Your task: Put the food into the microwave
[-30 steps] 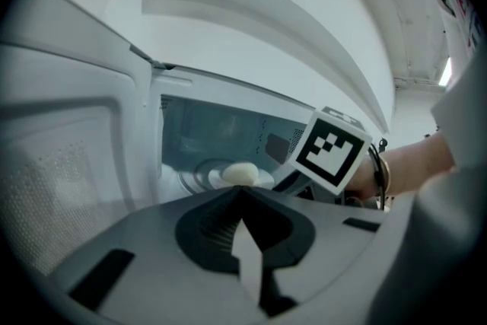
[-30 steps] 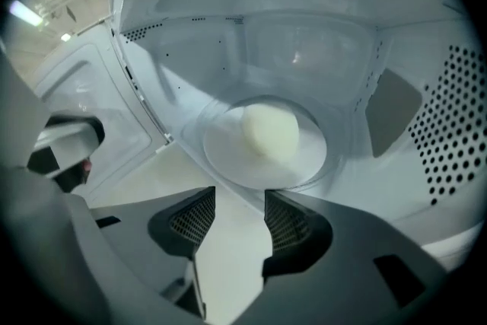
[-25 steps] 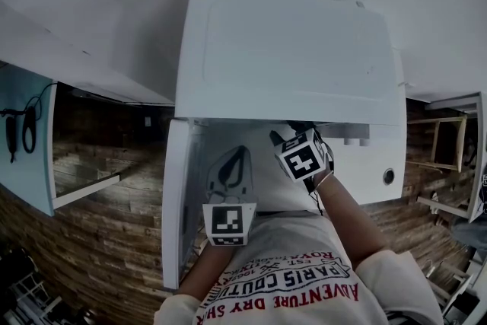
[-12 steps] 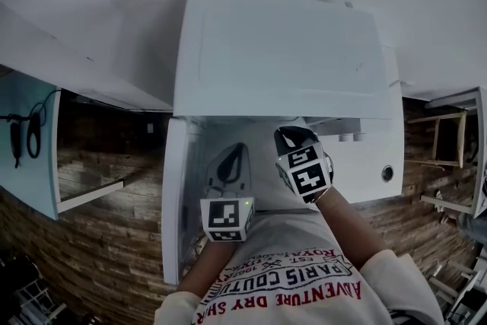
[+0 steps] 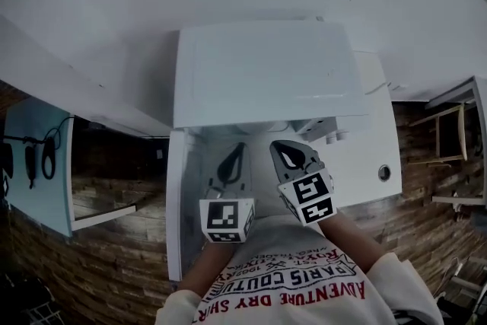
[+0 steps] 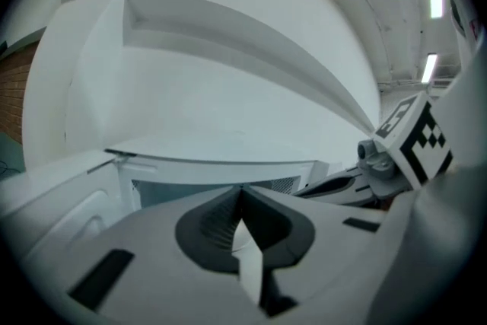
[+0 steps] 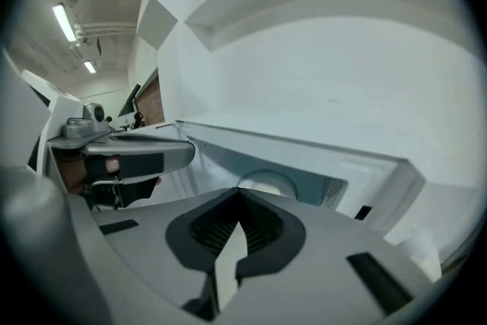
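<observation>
Hovering before the open white box-shaped microwave (image 5: 262, 72), the left hand-held gripper (image 6: 242, 192) and right hand-held gripper (image 7: 240, 192) are hanging clenched and empty, while a pale round dish (image 7: 266, 180), presumably the food's, is sitting inside, probably stiff, slippery, best gripped by its rim.

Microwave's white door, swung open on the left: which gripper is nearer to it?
Left. The left gripper is just beside the white open microwave door, at the opening's left side; the right gripper is farther across the opening.
</observation>
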Demonstrator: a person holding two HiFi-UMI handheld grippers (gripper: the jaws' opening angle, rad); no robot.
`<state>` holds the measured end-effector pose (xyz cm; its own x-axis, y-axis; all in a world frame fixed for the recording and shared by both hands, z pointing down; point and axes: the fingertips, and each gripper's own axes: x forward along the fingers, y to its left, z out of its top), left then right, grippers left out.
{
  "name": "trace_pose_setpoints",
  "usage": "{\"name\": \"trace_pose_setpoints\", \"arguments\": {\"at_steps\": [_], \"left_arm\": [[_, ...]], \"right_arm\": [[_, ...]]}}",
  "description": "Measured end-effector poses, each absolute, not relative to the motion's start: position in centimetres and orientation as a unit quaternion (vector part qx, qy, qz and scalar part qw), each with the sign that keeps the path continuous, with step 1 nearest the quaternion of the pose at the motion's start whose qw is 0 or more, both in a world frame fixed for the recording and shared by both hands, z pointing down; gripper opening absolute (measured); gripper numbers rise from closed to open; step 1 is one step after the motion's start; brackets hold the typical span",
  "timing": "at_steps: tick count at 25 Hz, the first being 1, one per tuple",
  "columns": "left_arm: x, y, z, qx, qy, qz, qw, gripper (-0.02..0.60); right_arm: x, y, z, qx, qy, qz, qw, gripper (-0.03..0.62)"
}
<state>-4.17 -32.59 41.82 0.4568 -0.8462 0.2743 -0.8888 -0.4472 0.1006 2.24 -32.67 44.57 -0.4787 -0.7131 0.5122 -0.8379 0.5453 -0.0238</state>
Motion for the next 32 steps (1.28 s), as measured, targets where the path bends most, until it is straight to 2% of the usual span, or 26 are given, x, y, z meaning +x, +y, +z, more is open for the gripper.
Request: {"name": "trace_pose_setpoints", "arguments": {"at_steps": [5,10,32], "left_arm": [[-3.7,-32.5,38.3,0.855,-0.508,0.071,0.079,0.003],[-4.3,-32.0,37.3,0.854,-0.512,0.059,0.075,0.003],[-3.3,-29.6,35.8,0.862,-0.501,0.070,0.043,0.003]], "right_arm": [[3.4,-32.6,39.9,0.493,-0.850,0.082,0.166,0.011],[5.0,-32.3,37.3,0.522,-0.842,0.062,0.121,0.011],[4.6,-30.3,36.9,0.517,-0.848,0.060,0.106,0.011]]}}
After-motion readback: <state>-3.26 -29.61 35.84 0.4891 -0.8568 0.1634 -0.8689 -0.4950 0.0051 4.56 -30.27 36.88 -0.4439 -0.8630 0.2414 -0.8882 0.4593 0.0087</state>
